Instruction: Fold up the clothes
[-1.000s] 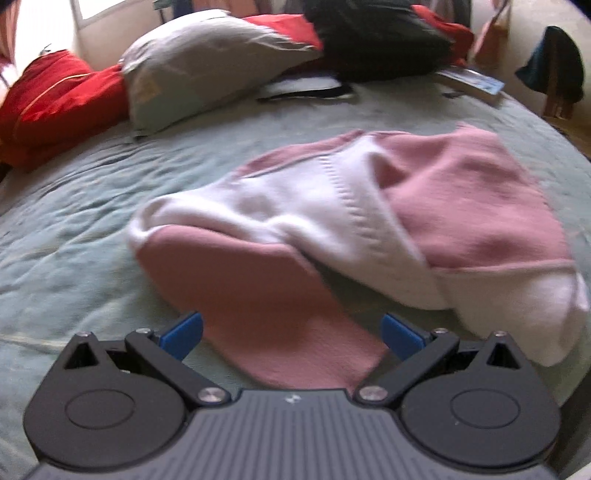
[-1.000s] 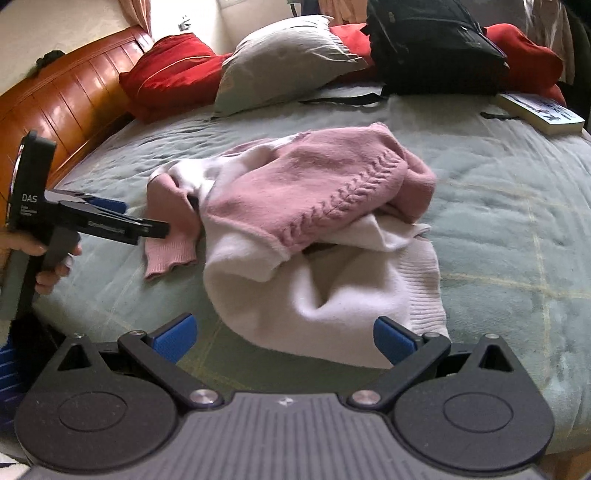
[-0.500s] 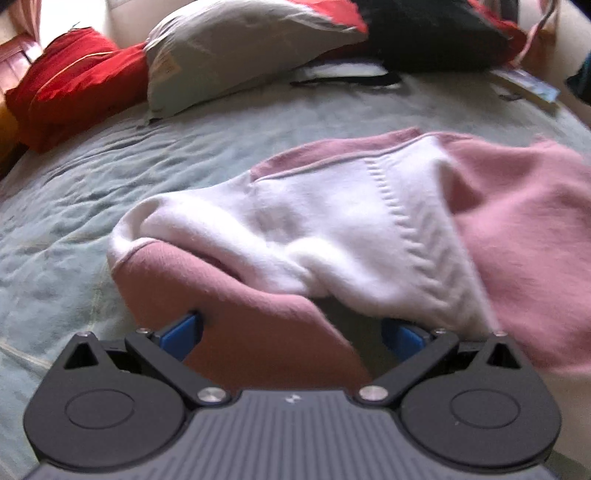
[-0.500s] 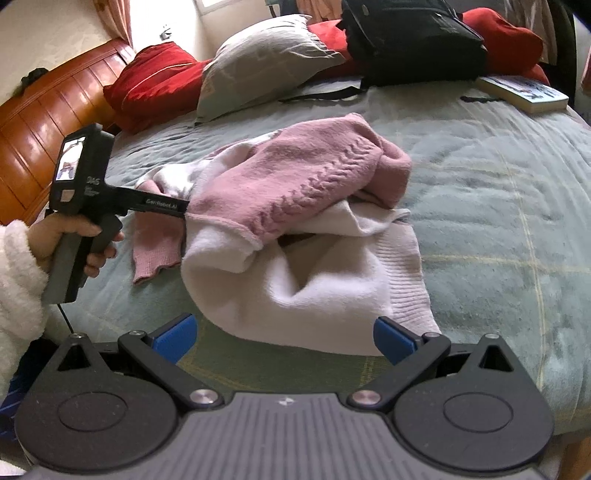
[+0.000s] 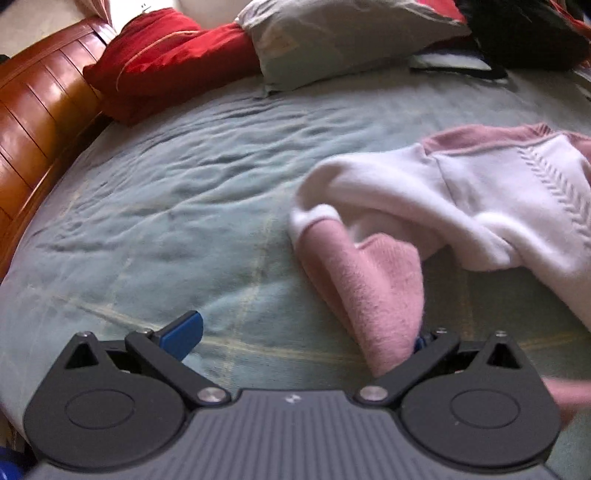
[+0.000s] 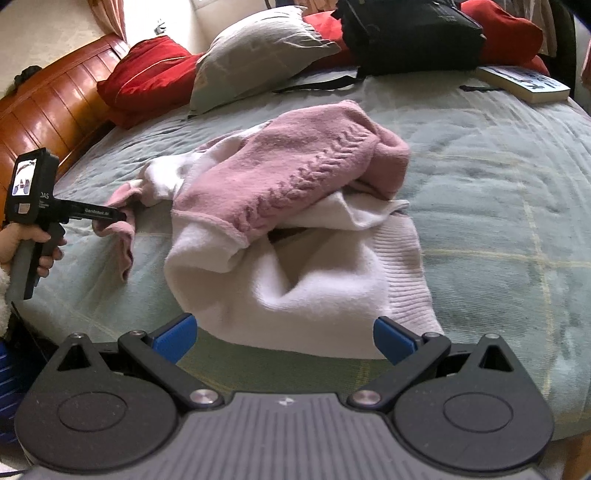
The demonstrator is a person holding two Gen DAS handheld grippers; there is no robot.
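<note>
Nearest, at six o'clock in the right wrist view, the right claw (image 6: 282,338) is seen with its blue pads spread wide and nothing between them, held just short of the white hem of the sweater (image 6: 280,236). The pink-and-white sweater is heaped in the middle of the bed (image 6: 498,192), on a pale green quilt. At nine o'clock the left claw (image 6: 123,216) is held by a hand (image 6: 27,243), and the pink sleeve (image 6: 123,236) is met at its tip. In the left wrist view the left claw's pads are seen well apart, with the sleeve (image 5: 373,291) draped against the right pad at five o'clock; a firm grip cannot be told. Farther off, at twelve o'clock, a grey pillow (image 6: 255,51), red cushions (image 6: 147,77) and a black bag (image 6: 410,31) are seen. At two o'clock a book (image 6: 524,83) is lying.
</note>
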